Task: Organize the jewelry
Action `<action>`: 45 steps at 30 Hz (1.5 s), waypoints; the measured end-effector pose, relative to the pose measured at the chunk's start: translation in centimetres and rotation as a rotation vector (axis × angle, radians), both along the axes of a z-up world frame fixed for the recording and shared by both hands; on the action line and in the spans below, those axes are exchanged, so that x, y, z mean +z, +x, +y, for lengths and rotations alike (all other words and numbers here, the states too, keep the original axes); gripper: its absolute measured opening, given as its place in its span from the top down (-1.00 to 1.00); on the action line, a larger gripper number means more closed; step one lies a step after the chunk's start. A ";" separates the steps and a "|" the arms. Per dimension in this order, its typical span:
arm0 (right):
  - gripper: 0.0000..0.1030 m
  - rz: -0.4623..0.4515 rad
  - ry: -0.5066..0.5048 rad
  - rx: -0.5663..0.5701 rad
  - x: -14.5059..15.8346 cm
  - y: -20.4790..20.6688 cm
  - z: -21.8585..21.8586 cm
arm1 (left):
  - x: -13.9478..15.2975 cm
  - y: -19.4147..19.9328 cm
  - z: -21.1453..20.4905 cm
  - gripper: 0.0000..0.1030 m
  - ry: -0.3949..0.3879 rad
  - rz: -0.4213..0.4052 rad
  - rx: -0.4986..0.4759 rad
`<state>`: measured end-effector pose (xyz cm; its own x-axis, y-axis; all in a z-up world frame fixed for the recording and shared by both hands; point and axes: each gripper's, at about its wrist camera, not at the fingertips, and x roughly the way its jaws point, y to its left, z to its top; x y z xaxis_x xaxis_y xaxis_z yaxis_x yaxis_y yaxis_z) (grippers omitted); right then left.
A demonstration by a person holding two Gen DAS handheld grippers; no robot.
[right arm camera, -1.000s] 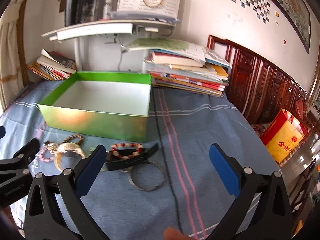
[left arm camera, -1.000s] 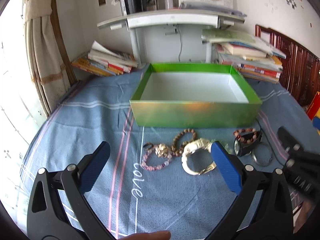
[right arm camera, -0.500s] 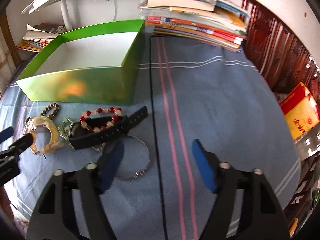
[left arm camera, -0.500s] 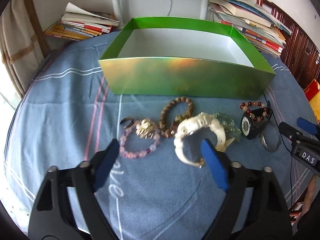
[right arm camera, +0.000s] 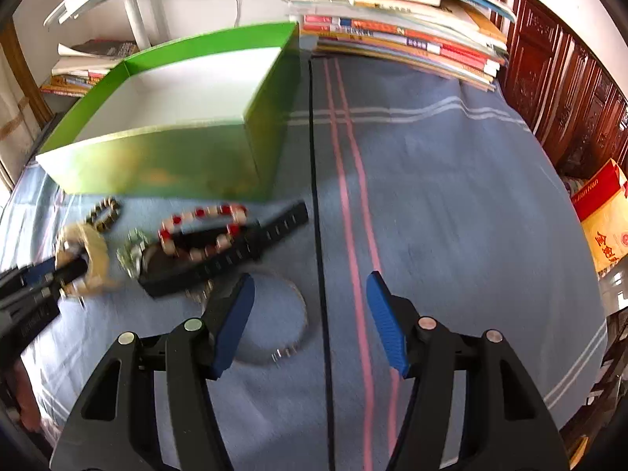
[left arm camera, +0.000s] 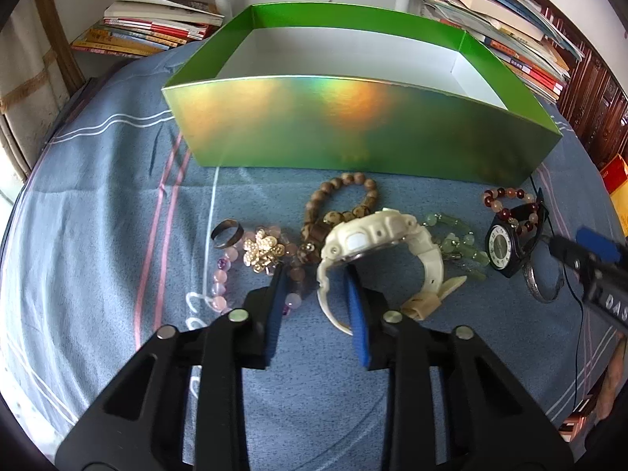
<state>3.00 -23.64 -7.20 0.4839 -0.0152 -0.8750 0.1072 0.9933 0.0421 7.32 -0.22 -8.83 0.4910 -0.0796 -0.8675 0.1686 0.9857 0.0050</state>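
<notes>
Closest to the viewer, the left gripper (left arm camera: 316, 274) has its two blue fingers drawn partway together around the near strap of a cream watch (left arm camera: 376, 231). One finger sits inside the strap loop and the other outside; whether they already pinch it I cannot tell. The right gripper (right arm camera: 310, 286) hangs with its fingers spread wide above a thin silver bangle (right arm camera: 290, 314), holding nothing.

Both straddle their pieces, probably to lift them into the box beyond. Just past the watch, crowded on the blue striped cloth (left arm camera: 98, 216), lie a pink bead bracelet (left arm camera: 223, 274), a gold charm cluster (left arm camera: 263, 251), a dark ring (left arm camera: 227, 231), a brown bead bracelet (left arm camera: 337, 200) touching the watch, green beads (left arm camera: 459, 243), and a black watch (left arm camera: 506, 243) draped with a red bead bracelet (left arm camera: 510, 204). These neighbours could snag on a lift.

Farther back stands the open green box (left arm camera: 353, 129), nothing visible inside; its near wall must be cleared. Book stacks (right arm camera: 404, 35) sit behind.
</notes>
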 end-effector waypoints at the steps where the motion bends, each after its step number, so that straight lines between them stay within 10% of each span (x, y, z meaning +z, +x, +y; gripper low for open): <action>1: -0.15 0.002 -0.002 0.006 -0.1 -0.1 0.1 | 0.0 0.0 0.1 0.53 0.002 -0.002 0.002; 4: 0.27 -0.004 0.023 0.003 0.1 -0.4 0.1 | 0.0 -0.2 0.6 0.57 0.002 -0.002 0.008; 16: 0.34 -0.014 -0.007 0.184 1.2 4.9 7.7 | 0.5 -0.5 1.5 0.42 -0.001 -0.004 0.020; 19: 0.81 -0.002 0.020 0.211 0.8 5.3 8.2 | 0.9 -0.7 2.2 0.37 -0.007 -0.015 0.029; 45: 0.84 -0.091 0.104 0.109 5.2 3.9 3.0 | 3.7 -1.4 4.8 0.09 -0.036 -0.072 0.079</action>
